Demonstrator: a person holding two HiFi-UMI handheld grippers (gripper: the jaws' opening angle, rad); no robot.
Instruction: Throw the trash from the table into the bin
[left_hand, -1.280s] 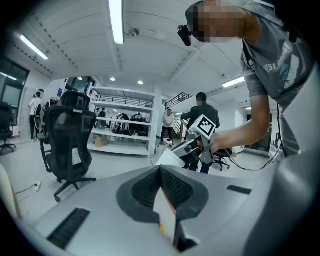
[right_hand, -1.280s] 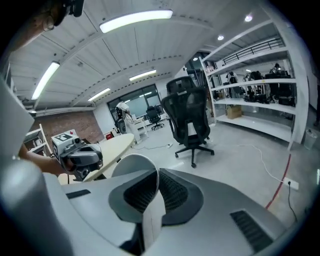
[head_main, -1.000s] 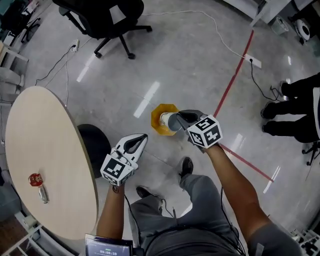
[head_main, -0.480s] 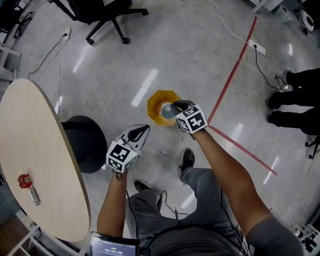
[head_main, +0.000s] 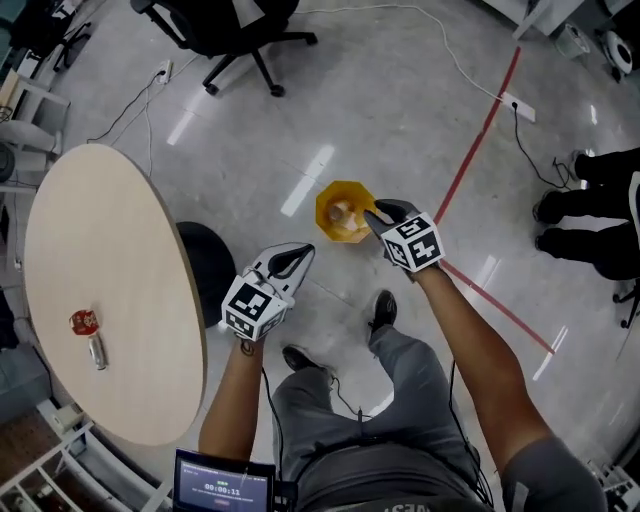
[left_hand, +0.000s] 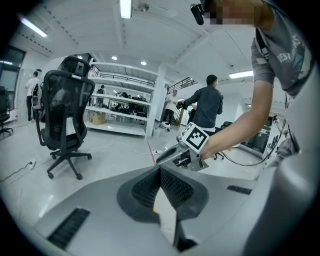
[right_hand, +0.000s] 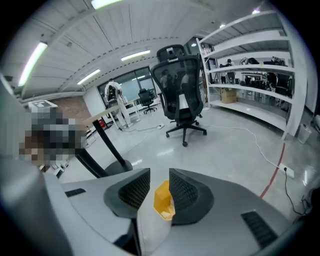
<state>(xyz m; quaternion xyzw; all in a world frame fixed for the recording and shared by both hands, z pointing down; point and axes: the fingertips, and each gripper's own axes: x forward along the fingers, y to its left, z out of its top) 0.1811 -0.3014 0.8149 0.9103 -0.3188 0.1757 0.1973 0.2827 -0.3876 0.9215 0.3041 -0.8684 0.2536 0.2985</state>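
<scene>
1. At the left edge of the head view, on the table (head_main: 130, 300), lies the remaining trash: a red crumpled scrap (head_main: 83, 322) with a slim silvery tube (head_main: 97, 352) just below it. Both are well apart from the yellow bin (head_main: 350, 235) at centre.
2. Both look light. The scrap is probably soft, so pinch across its bulk. The tube may roll, so take it across the middle.
3. The right gripper (right_hand: 159, 175) hangs over the bin; its jaws have just been opening and nothing is between them. The left gripper (left_hand: 160, 170) is closed and empty.
4. A pale lump (head_main: 343, 211) lies in the bin, too small to identify.
</scene>
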